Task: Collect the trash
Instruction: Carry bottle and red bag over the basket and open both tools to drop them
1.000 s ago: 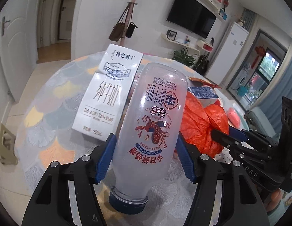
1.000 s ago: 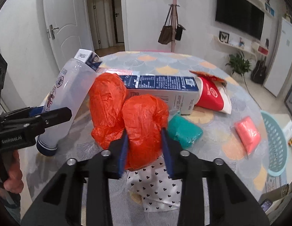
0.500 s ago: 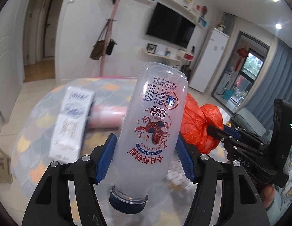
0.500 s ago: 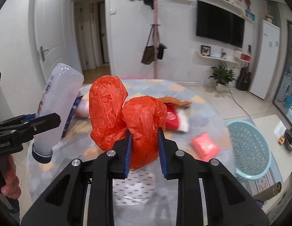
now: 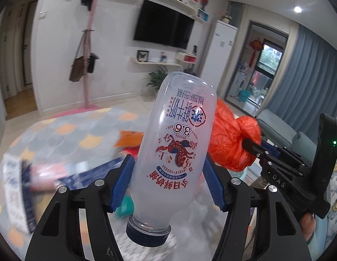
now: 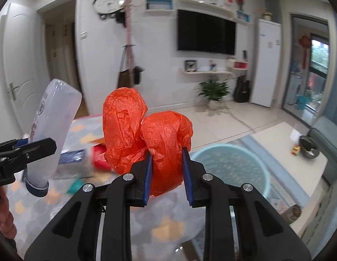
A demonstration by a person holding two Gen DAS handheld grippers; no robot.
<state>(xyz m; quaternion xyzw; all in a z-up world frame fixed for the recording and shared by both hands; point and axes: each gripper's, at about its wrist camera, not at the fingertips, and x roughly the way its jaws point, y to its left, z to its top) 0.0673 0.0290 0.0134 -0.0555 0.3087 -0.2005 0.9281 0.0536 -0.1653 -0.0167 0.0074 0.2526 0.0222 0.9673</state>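
Scallop-patterned table [image 5: 66, 130] blurred below, living room ahead; left gripper [image 5: 168, 181] clamping bottle [image 5: 177, 148], right gripper [image 6: 166, 177] pinching orange bag [image 6: 146, 130], both lifted higher now.

White-painted walls throughout. Black flat-screen television [image 6: 206, 33] mounted on far wall, white floating shelves [image 6: 204, 0] with coloured cubby boxes above it. Lower white wall shelf [image 6: 205, 71] carries a framed picture. Round white wall clock [image 6: 106, 0] beside pink coat stand [image 5: 88, 50], dark bags hanging from it. Green potted plant [image 6: 214, 90] and black guitar [image 6: 242, 89] on pale tiled floor [image 6: 223, 119]. Tall white refrigerator [image 6: 267, 63] to the right. Grey-blue curtain [image 5: 303, 82] beside glazed balcony door [image 5: 264, 71]. White panel door [image 6: 18, 69] at left. Recessed ceiling light [image 5: 298, 9] lit.
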